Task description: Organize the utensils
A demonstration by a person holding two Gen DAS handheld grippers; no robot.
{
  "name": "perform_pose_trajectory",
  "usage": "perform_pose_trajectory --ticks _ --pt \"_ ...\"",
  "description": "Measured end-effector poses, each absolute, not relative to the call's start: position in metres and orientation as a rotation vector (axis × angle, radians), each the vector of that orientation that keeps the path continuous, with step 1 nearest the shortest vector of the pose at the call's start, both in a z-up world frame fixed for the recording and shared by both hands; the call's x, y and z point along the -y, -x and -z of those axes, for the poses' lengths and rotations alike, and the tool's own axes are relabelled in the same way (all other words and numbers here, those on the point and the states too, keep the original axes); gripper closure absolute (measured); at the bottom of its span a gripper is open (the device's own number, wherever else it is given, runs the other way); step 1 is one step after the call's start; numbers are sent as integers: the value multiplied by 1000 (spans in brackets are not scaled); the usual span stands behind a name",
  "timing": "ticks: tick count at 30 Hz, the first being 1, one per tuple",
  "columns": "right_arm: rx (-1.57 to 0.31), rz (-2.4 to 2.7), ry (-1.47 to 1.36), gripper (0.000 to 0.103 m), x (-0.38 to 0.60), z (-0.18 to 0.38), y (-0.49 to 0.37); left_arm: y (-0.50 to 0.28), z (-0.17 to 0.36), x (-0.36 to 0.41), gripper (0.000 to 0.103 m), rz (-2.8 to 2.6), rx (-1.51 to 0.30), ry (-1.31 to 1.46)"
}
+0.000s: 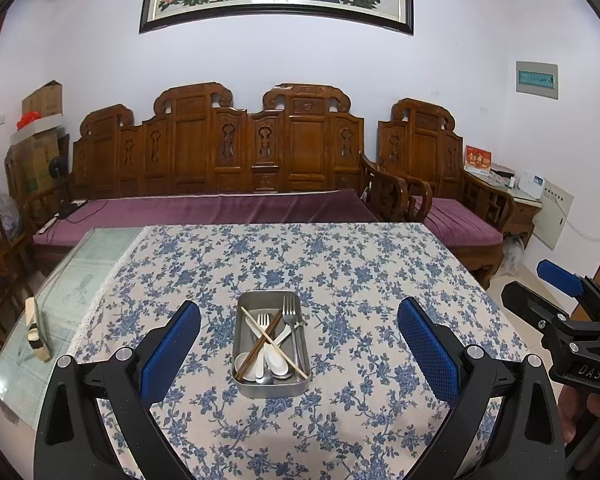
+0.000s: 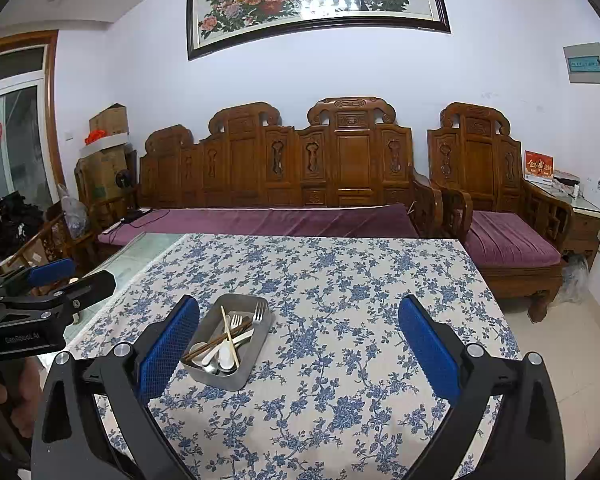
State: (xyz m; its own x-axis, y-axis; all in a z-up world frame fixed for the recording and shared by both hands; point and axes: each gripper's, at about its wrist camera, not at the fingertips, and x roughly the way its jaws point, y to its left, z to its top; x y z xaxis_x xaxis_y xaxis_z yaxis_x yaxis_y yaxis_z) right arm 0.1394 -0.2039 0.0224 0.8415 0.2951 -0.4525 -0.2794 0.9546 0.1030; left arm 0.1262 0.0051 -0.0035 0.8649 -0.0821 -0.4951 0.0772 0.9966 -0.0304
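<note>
A steel tray (image 1: 244, 382) stands on the blue-flowered tablecloth. In it lie crossed chopsticks (image 1: 274, 344), a metal fork (image 1: 289, 312), a white plastic fork (image 1: 263, 322) and white spoons (image 1: 276, 362). My left gripper (image 1: 299, 348) is open and empty, with the tray seen between its blue pads. My right gripper (image 2: 299, 350) is open and empty; the tray (image 2: 256, 354) lies just right of its left pad. The right gripper also shows in the left wrist view (image 1: 556, 300), and the left gripper in the right wrist view (image 2: 68, 276).
The tablecloth (image 1: 340, 272) covers most of a glass-topped table (image 1: 80, 280). A small wooden block (image 1: 36, 328) stands on the bare glass at the left. A carved wooden sofa (image 1: 220, 152) with purple cushions stands behind the table.
</note>
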Motion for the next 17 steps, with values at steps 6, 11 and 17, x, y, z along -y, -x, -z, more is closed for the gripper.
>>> perform_pose_trajectory --ticks 6,11,17 --pt "-484 -304 -34 3 204 -22 -139 -126 2 -5 8 86 -516 14" --pt "-483 -303 -33 3 204 -23 -139 -126 3 -5 8 88 -518 15" --pt "-482 -301 -34 3 204 -22 -139 -126 2 -6 8 86 -516 17"
